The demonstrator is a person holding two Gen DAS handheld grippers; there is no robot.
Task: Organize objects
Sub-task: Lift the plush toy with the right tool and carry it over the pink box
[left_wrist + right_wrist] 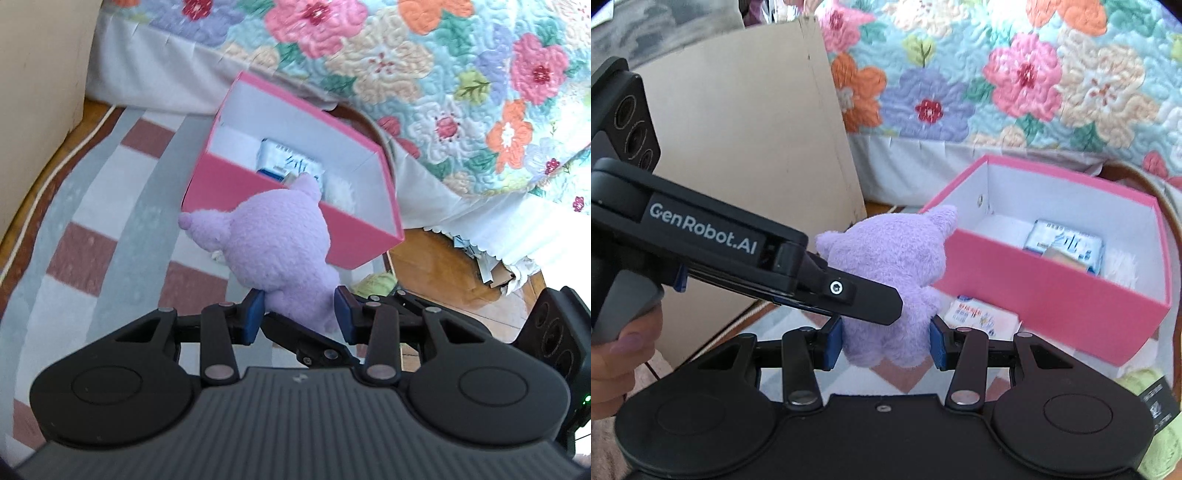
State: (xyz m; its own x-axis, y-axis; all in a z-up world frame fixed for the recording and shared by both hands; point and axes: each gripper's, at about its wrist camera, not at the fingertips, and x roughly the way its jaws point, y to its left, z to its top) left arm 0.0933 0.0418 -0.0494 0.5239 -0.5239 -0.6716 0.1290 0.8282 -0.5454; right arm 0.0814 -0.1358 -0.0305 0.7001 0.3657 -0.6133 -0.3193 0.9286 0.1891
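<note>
Striped rug (92, 206) beside floral bed. Both grippers, left (300, 314) and right (886, 341), had jaws clamped on purple plush (890, 273). Soft, light, squashy; body grip suited. Pink box (1052, 291) near.

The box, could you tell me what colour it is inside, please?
White inside, pink outside; the box shows best in the right wrist view.

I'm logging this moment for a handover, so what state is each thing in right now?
Purple plush toy: lifted, held by both grippers, outside the box.
Left gripper: shut on the plush toy.
Right gripper: shut on the plush toy.
Pink box: open, no lid on it.
Blue-and-white packet: lying inside the box.
Printed packet: on the rug beside the box.
</note>
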